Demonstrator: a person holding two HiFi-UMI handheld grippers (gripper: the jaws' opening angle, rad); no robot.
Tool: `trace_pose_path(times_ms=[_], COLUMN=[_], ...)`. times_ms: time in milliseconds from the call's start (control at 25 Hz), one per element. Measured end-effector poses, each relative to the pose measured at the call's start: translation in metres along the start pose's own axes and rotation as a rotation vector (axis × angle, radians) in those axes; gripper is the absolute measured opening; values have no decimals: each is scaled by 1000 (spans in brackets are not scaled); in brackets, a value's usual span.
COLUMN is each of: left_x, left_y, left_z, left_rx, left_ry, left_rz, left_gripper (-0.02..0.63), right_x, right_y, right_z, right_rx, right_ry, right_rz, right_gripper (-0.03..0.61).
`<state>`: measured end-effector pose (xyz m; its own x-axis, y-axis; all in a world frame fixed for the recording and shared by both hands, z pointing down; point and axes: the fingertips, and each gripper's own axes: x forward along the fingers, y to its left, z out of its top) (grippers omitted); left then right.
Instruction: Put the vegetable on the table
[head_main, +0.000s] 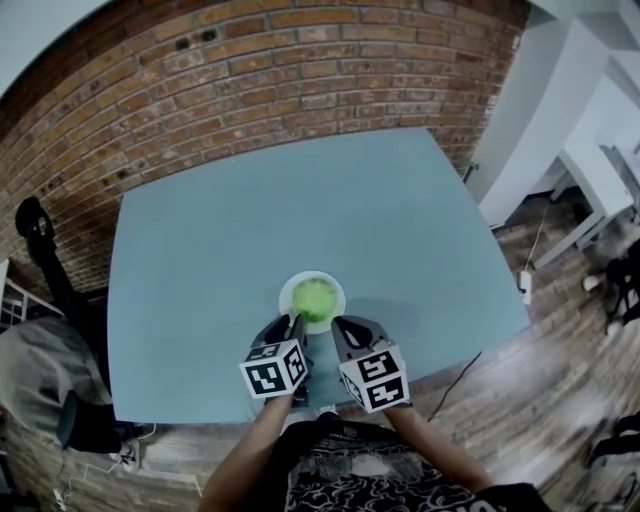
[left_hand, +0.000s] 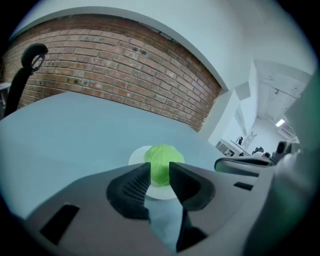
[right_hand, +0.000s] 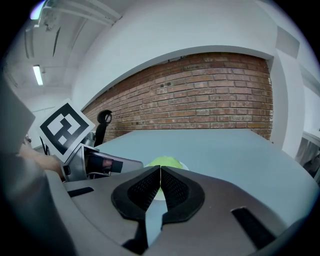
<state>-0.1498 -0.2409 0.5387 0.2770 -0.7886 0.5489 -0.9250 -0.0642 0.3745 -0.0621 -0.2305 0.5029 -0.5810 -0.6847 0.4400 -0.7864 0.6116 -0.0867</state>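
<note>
Green and round, the leafy vegetable (head_main: 315, 299) is sitting on a small white plate (head_main: 288, 289) on the pale blue bench (head_main: 220, 220), while the left tool (left_hand: 160, 172) is hovering just short of it in what looks like the approach, narrowly spread and probably needing to widen, and the right tool (right_hand: 160, 172) is idling pressed together, empty.

Likely an office or studio, brick wall (head_main: 300, 60), blue table (head_main: 200, 260), wood floor (head_main: 540, 400), office chair (head_main: 35, 225)
</note>
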Motion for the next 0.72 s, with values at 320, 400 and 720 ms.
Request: trace_pose_path(times_ms=[320,400,720], left_x=[-17,-22,-40], left_y=[-26,-33,-54], left_z=[7,8,5], left_rx=[13,25,60], left_ry=[-59,-70,-98], left_rz=[-52,-58,-60], left_gripper=[114,114,112], right_x=[-9,-12,-28], right_y=[3,3,9], right_z=[6,7,21], right_rx=[1,0,-7], right_ry=[-16,-19,-54], right_rz=[25,32,61], right_gripper=[9,9,9])
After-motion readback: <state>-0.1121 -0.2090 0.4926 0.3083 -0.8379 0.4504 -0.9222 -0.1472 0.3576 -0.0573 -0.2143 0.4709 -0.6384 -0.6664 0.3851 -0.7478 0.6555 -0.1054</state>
